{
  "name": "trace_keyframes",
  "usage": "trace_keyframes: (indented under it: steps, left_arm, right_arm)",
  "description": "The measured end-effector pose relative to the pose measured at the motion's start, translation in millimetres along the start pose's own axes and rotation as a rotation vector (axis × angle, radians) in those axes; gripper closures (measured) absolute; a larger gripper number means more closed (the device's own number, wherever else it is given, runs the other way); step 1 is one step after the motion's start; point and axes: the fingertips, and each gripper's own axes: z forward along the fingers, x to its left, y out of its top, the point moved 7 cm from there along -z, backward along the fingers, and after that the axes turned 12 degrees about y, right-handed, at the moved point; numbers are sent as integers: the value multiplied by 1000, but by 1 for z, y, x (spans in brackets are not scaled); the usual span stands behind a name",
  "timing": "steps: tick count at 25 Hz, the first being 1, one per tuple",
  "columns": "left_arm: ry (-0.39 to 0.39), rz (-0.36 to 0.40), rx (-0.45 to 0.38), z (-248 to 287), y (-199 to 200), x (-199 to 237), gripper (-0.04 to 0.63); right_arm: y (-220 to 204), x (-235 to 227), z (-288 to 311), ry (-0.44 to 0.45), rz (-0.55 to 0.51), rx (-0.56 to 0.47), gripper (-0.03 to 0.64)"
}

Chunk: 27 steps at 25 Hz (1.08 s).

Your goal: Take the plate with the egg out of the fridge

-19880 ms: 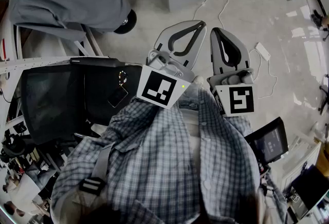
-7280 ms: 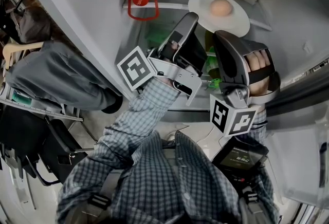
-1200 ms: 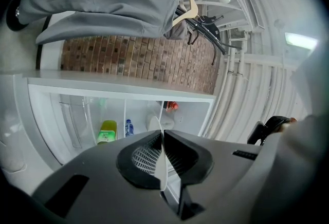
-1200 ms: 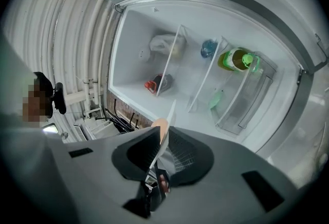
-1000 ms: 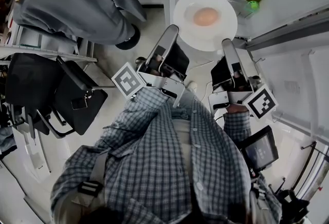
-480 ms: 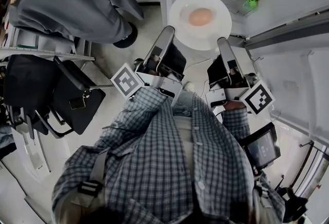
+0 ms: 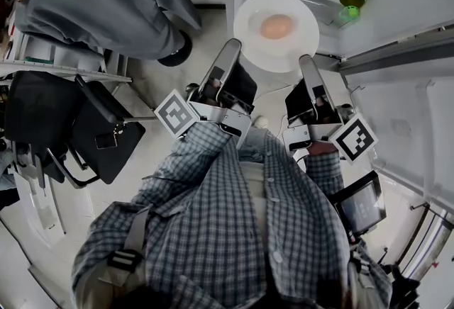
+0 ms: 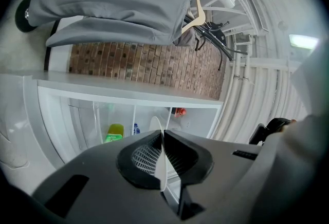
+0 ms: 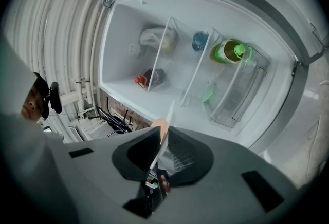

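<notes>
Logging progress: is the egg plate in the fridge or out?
Out. The left gripper and right gripper clamp the plate before the open fridge, whose whole interior lies ahead in the right gripper view.

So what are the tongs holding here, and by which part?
The white plate with the egg: left tongs grip its near-left rim, right tongs its near-right rim.

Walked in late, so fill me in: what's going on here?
A person grips a white plate with an egg on it, the left tongs and right tongs each shut on opposite edges of its rim. The plate is held in front of the open fridge, clear of its shelves.
</notes>
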Motion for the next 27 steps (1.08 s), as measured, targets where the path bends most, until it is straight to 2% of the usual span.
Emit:
trace_keyframes:
  steps: [27]
  left_arm:
    - [-15,-11,-25,-3,4,0,572]
  right_arm:
    - [0,1,6,27,2,27,563]
